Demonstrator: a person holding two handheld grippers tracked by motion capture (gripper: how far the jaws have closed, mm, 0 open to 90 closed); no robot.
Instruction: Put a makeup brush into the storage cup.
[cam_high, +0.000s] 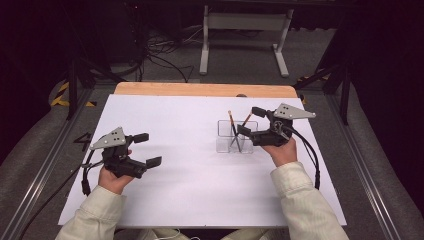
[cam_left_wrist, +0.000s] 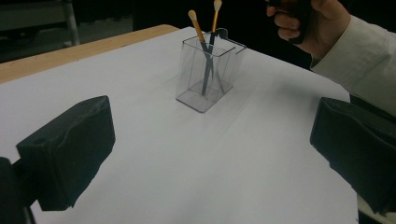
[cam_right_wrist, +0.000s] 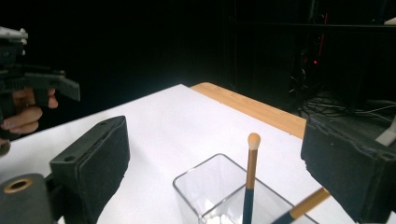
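White sheet covers the table, its wide middle bare between the hands. At its left side the left gripper hovers, jaws spread on nothing. Toward the right stands the clear holder with two brushes; the right gripper hangs just above it, jaws apart, brushes free between them.

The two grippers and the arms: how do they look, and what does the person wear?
Both the left gripper and the right gripper are black, with blocky padded fingers, a grey three-cornered plate on top and a black cable trailing behind. The sleeves are pale cream.
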